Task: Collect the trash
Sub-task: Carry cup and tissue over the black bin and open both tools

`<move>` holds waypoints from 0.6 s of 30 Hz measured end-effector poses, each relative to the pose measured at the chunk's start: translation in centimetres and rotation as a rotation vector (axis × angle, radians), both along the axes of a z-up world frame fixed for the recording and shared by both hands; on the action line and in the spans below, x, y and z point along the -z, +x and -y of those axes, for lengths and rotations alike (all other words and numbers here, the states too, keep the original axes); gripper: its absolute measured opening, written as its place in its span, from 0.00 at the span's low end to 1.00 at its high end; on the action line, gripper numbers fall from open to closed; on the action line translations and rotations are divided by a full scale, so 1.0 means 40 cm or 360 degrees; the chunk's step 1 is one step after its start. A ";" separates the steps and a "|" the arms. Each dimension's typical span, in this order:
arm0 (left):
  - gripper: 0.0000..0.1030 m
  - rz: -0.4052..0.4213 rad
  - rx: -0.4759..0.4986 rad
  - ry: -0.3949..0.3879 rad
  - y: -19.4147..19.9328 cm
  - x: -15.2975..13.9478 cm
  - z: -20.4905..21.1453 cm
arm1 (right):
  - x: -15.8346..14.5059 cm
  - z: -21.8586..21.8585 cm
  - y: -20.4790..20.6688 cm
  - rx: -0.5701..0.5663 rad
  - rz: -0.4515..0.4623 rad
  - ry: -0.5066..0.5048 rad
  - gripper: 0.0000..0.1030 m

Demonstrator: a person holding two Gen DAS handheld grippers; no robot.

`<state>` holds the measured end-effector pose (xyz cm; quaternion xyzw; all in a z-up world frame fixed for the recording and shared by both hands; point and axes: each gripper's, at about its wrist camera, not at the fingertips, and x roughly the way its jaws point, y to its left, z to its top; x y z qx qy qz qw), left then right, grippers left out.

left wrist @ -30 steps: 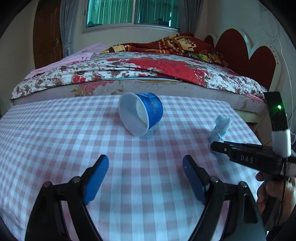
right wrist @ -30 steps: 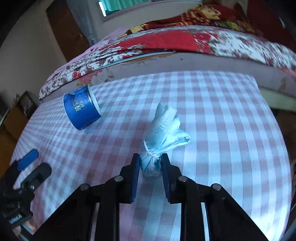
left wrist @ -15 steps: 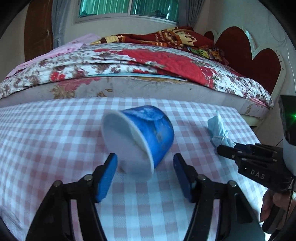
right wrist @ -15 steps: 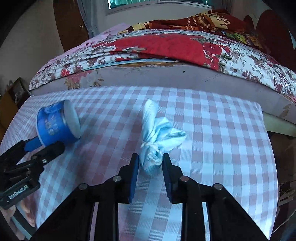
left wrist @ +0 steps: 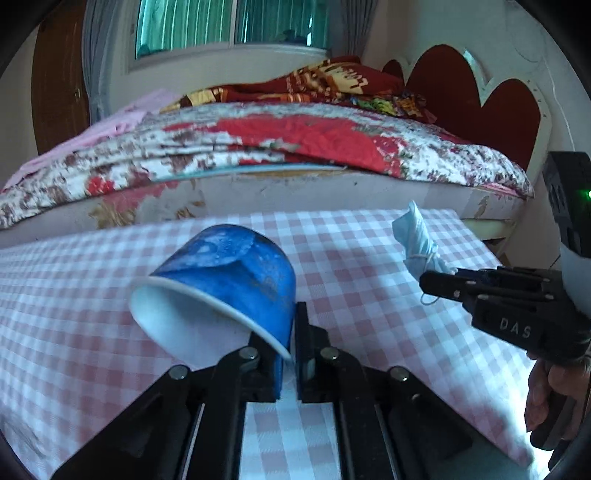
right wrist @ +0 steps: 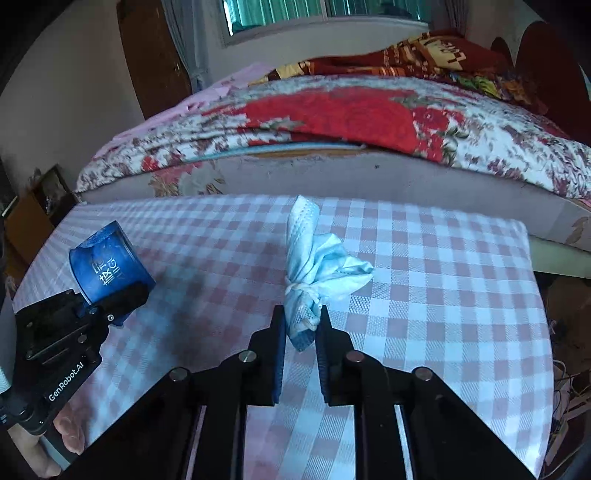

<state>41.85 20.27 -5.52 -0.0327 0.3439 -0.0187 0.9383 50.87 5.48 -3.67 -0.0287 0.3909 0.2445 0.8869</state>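
Left gripper [left wrist: 291,347] fingers clamped on blue cup [left wrist: 229,280] rim wall, cup tipped. Right gripper [right wrist: 300,332] fingers closing, pinching knotted face mask [right wrist: 314,269] between them above checkered surface [right wrist: 443,295].

Home bedroom, quilted bed [left wrist: 295,147], curtained window [left wrist: 229,26]
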 end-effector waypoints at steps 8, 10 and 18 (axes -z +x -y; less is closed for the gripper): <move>0.05 0.0063 -0.0007 -0.0031 -0.115 -0.075 0.010 | -0.089 0.062 -0.145 0.0003 0.0095 0.0039 0.15; 0.05 0.0073 -0.0015 -0.0035 -0.142 -0.084 0.021 | -0.103 0.078 -0.181 0.0003 0.0111 0.0035 0.15; 0.05 0.0095 0.0018 -0.0025 -0.258 -0.130 0.088 | -0.182 0.155 -0.328 0.0021 0.0205 0.0066 0.15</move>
